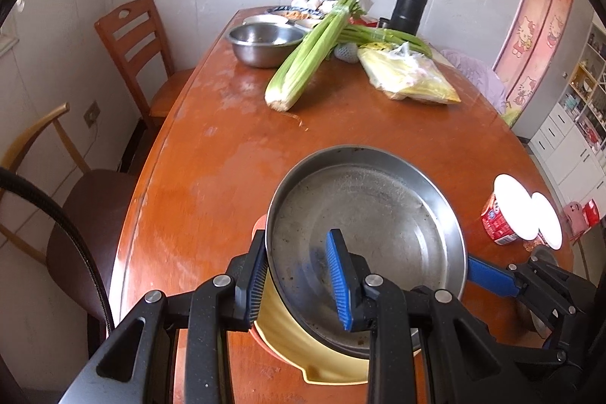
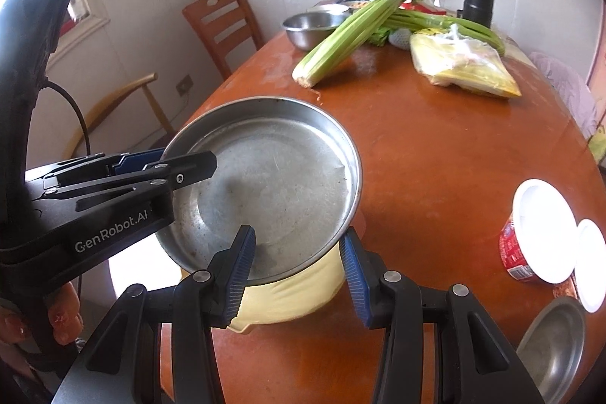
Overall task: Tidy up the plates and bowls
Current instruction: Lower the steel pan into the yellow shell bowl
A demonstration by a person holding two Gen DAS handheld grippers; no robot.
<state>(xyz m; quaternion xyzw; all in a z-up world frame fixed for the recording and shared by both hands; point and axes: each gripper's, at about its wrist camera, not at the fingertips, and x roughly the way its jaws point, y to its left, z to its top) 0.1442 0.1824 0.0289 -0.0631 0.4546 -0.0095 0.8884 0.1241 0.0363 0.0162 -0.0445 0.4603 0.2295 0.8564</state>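
Observation:
A shallow round steel pan (image 1: 363,214) sits tilted in a yellow bowl (image 1: 299,332), near the front of the brown table (image 1: 227,146). A salmon rim shows just beneath the bowl. My left gripper (image 1: 297,252) is shut on the pan's left rim, one blue pad inside and one outside. My right gripper (image 2: 298,237) clamps the pan (image 2: 272,177) and the yellow bowl (image 2: 288,294) at the opposite side, one pad in the pan and one on the bowl's outer wall. Each gripper shows in the other's view: right gripper (image 1: 488,275), left gripper (image 2: 189,165).
A second steel plate (image 2: 553,347) lies at the near right, beside a red noodle cup (image 2: 530,248) with a white lid. Farther back lie celery (image 1: 314,52), a steel bowl (image 1: 261,42), a yellow packet (image 1: 409,74) and a black flask (image 1: 411,2). Chairs (image 1: 132,40) line the left edge.

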